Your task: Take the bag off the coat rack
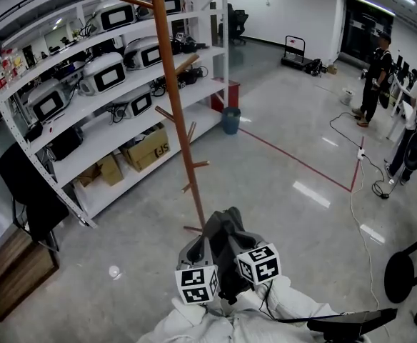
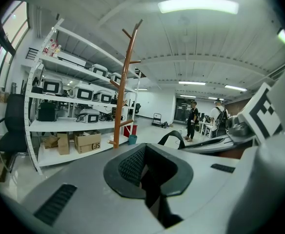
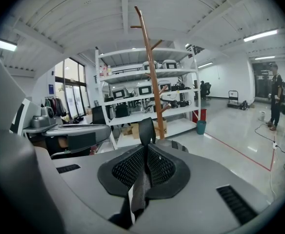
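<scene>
The dark grey fabric bag (image 1: pixel 226 240) hangs near the foot of the tall brown wooden coat rack (image 1: pixel 174 98) (off its pegs). The right gripper (image 3: pixel 146 152) has its jaws nearly closed, pinching the bag's black strap (image 3: pixel 145 129). The left gripper (image 2: pixel 150 162) has its jaws apart and grips nothing.

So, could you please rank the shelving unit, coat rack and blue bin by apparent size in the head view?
1. shelving unit, clearly largest
2. coat rack, tall but thin
3. blue bin, smallest

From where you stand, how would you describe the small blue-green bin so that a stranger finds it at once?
Find the long white metal shelving on the left of the room and follow it to its far end. There, on the grey floor beside a red box, stands the round teal bin, the only blue-green thing near the shelves.
</scene>
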{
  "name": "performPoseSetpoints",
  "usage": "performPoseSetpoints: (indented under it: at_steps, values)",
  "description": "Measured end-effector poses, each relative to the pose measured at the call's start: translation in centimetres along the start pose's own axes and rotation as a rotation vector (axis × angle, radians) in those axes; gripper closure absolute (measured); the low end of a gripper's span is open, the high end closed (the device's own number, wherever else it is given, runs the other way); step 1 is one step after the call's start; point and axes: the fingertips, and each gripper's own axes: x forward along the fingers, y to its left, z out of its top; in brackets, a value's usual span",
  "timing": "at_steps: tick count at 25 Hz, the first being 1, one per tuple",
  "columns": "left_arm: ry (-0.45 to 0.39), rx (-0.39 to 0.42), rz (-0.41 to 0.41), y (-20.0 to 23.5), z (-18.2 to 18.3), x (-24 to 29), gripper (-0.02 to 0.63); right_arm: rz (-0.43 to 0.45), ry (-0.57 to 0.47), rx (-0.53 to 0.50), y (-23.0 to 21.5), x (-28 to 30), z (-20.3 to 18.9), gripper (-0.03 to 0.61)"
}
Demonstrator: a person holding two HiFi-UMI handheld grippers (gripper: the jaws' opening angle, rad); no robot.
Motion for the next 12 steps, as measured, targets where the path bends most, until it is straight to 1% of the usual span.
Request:
performPoseSetpoints:
  at_steps: [12]
  values:
    - [-0.004,-0.008,0.006,1.1,0.2,0.9,0.612,0.01,0.006,-0.004,-0.2,1.2,0.5,0.549]
